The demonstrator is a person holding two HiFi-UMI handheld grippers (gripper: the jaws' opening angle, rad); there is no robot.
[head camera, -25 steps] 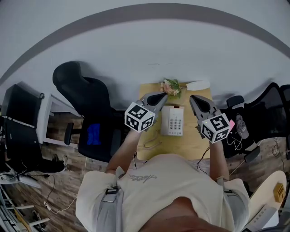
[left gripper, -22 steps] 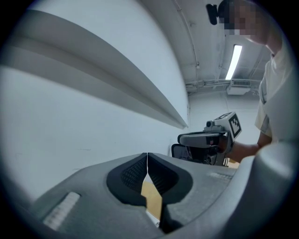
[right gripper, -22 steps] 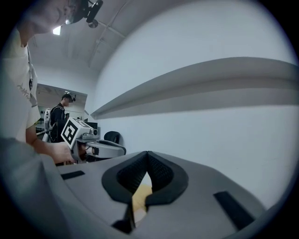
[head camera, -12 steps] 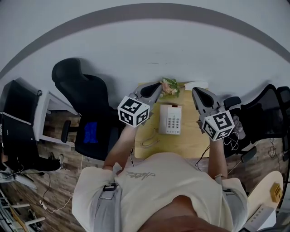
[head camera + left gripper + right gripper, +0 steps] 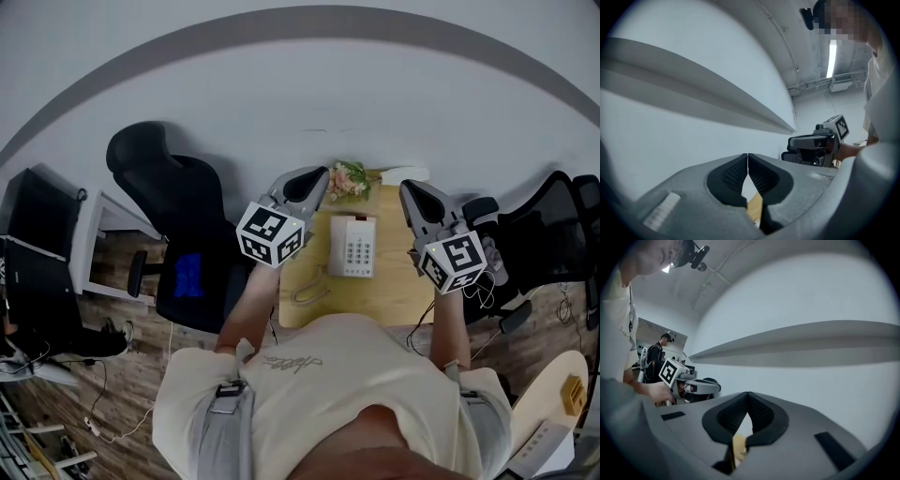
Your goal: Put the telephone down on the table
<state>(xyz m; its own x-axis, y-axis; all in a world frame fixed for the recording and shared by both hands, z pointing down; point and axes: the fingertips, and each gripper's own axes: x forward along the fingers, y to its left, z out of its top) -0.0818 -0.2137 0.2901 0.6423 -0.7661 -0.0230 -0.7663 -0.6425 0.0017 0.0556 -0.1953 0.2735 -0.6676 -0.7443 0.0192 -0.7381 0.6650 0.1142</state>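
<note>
Looking down in the head view, you have the white push-button telephone [image 5: 353, 247] lying on the small wooden table [image 5: 398, 295], long axis running away from you, midway between left gripper [image 5: 315, 178] and right gripper [image 5: 411, 191]. Left gripper view: jaws pressed together, empty, aimed above the telephone. Right gripper view: likewise closed and empty

It looked like an office: black swivel chairs [image 5: 180, 202] flanked a small wooden desk [image 5: 398, 291] carrying a push-button telephone [image 5: 353, 247], with cables [image 5: 105, 424] trailing across the plank floor [image 5: 127, 380].
</note>
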